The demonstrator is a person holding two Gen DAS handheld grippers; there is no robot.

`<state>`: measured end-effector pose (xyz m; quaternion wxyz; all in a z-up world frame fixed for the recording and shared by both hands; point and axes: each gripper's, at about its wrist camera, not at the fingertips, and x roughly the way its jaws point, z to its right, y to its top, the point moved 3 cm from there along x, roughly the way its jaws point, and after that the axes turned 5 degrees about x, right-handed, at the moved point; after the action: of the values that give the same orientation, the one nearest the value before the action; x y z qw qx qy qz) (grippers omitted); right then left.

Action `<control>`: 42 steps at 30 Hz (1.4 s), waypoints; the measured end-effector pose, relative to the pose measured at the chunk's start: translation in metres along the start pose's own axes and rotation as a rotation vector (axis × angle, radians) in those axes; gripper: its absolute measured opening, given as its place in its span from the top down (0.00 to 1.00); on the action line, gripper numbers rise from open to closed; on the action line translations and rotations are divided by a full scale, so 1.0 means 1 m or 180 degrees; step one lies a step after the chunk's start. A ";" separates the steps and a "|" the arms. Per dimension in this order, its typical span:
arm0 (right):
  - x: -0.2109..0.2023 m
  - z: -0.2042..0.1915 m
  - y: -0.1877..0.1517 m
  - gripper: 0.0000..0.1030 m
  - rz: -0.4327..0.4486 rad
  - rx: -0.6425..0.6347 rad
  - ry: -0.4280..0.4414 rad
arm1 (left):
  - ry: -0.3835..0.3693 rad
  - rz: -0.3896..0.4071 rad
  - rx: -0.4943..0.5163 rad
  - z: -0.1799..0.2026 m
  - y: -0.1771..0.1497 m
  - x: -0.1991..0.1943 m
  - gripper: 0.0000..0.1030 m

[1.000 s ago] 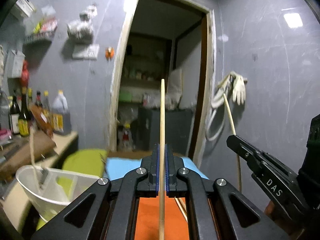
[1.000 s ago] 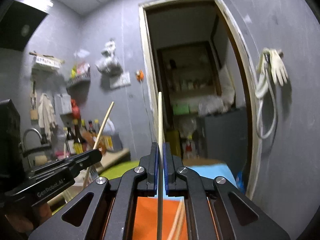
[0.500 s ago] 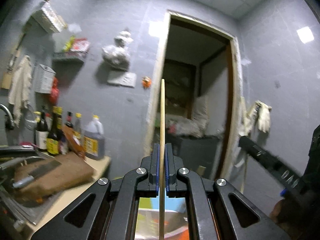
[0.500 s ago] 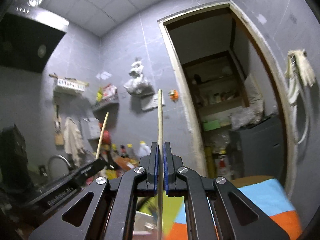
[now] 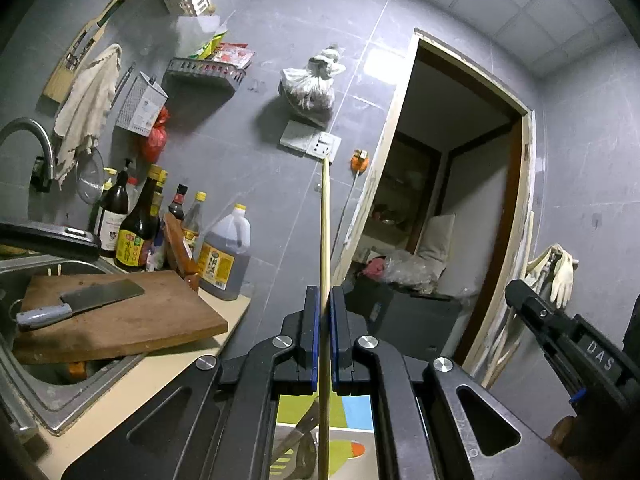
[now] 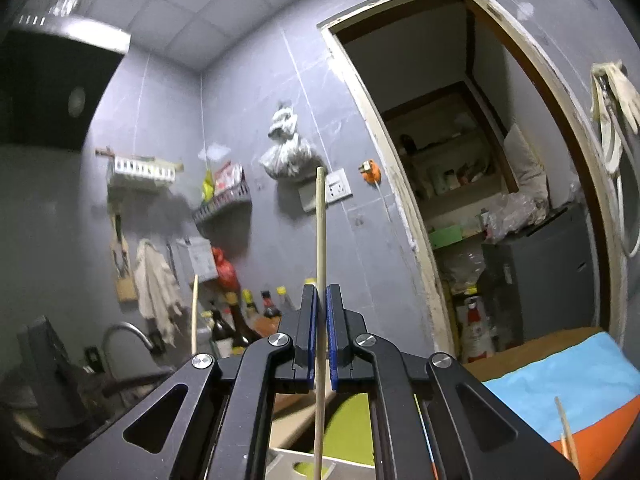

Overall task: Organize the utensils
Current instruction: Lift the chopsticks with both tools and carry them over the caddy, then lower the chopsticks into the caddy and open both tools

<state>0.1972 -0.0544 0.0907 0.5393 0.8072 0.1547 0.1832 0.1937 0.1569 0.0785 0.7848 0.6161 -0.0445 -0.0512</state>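
**K:** Both wrist views have tilted up since a second ago. Mat filled the lower frame then; now it's mostly wall, ceiling and doorway. Sink side has come into the left view.

**R:** Left gripper (image 5: 324, 312)?

**K:** Jaws closed down on a chopstick (image 5: 324, 240). Stick runs straight up between the blue pads (image 5: 315, 344), tip near the wall socket (image 5: 322, 145) in frame. Lower end passes down behind the gripper body.

**R:** Right?

**K:** Same. Right gripper (image 6: 321, 312) pinched on a second chopstick (image 6: 320, 236), upright, slight lean. Right gripper also shows at the right edge of the left view, and the left-held stick shows at lower left of the right view.

**R:** Other utensils?

**K:** More chopsticks (image 6: 566, 432) lie on the colored mat (image 6: 580, 384), bottom right of the right view. Below the left gripper, something dark on the mat, maybe a knife, can't tell.

**R:** Surroundings?

**K:** Cleaver (image 5: 80, 300) lies on a cutting board (image 5: 132, 320) that sits across the sink (image 5: 60, 396). Sauce bottles (image 5: 136, 224) stand behind it against the wall. Faucet (image 5: 30, 136) far left.
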 end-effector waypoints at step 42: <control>0.021 -0.002 -0.049 0.96 -0.0424 -0.0363 -0.0200 | 0.0055 -0.0345 0.0248 0.004 -0.047 0.012 0.97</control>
<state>0.2121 -0.0254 0.0481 0.6000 0.7685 0.1805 0.1300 0.2040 0.1402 0.0344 0.7566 0.6481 -0.0063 -0.0865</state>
